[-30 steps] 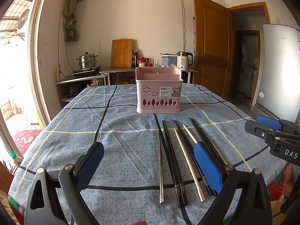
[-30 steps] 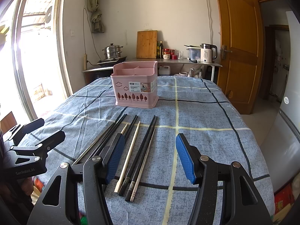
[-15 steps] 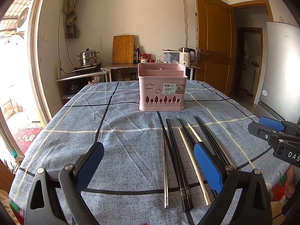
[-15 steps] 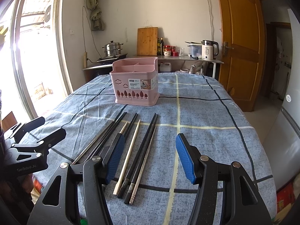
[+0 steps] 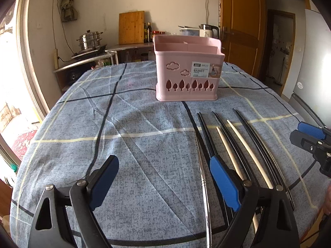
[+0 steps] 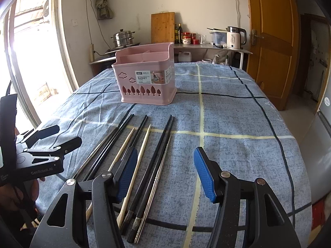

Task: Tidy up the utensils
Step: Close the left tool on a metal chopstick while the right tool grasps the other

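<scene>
A pink utensil basket (image 5: 186, 78) (image 6: 144, 82) stands upright on the checked blue tablecloth (image 5: 144, 155). Before it lie several chopsticks side by side: black ones (image 5: 206, 136) (image 6: 161, 144), pale wooden ones (image 5: 248, 148) (image 6: 142, 150) and a metal one (image 5: 203, 186) (image 6: 159, 171). My left gripper (image 5: 163, 177) hovers above the cloth with its jaws wide and closing; the metal chopstick lies in the gap below, untouched. My right gripper (image 6: 165, 173) is open above the black, wooden and metal chopsticks, gripping none. Each gripper shows in the other's view, the right gripper (image 5: 310, 136) and the left gripper (image 6: 47, 144).
Behind the table a counter (image 6: 217, 47) carries a steel steamer pot (image 6: 123, 38), a wooden cutting board (image 6: 162, 28), bottles and a kettle (image 6: 234, 37). A wooden door (image 6: 273, 31) and a grey fridge (image 5: 312, 57) stand to the right. The cloth drops off at the near edge.
Both grippers have moved forward and lower toward the chopsticks, so the basket and chopsticks look larger. The left jaws have narrowed slightly. Nothing has been picked up.
</scene>
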